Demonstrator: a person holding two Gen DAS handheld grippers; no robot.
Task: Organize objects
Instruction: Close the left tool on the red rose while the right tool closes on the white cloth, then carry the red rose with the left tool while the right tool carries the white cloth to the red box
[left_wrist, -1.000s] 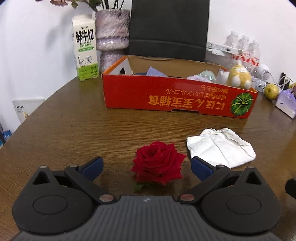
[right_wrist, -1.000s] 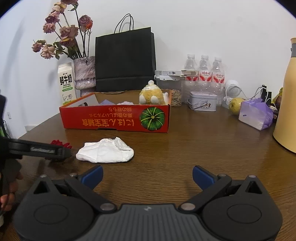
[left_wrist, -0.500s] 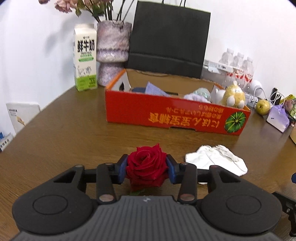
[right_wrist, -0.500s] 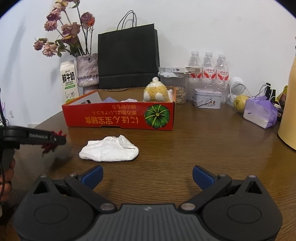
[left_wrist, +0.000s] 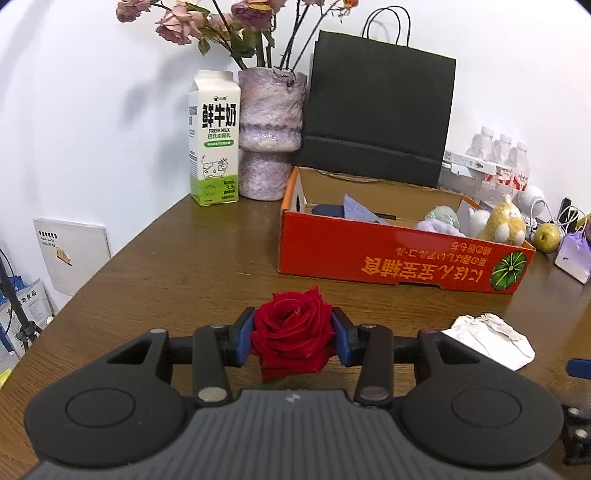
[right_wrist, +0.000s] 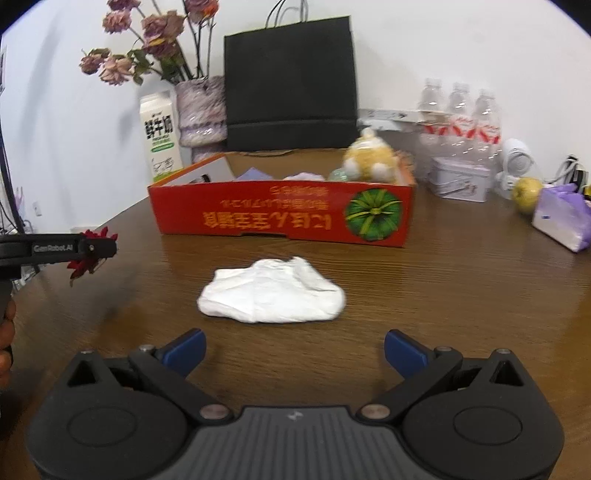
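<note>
Between the blue pads of the left gripper, a red rose bloom is clamped from both sides, held clear above the brown wooden table; in the right wrist view the same rose shows at 9 o'clock, gripped in that black tool. At 1 o'clock from the rose stands the red cardboard box, open at the top and printed with a green pumpkin emblem; it holds a yellow plush toy at its right end and some pale soft items mid-box. A crumpled white cloth lies flat on the table directly ahead of the right gripper, at 12 o'clock, apart from its fingertips; the cloth sits between this gripper and the box. The right gripper's jaws stand wide apart with nothing between them. Behind the box, at 11 o'clock, a milk carton stands touching or just beside a mottled purple vase of dried flowers, with a black paper bag at 12 o'clock.
</note>
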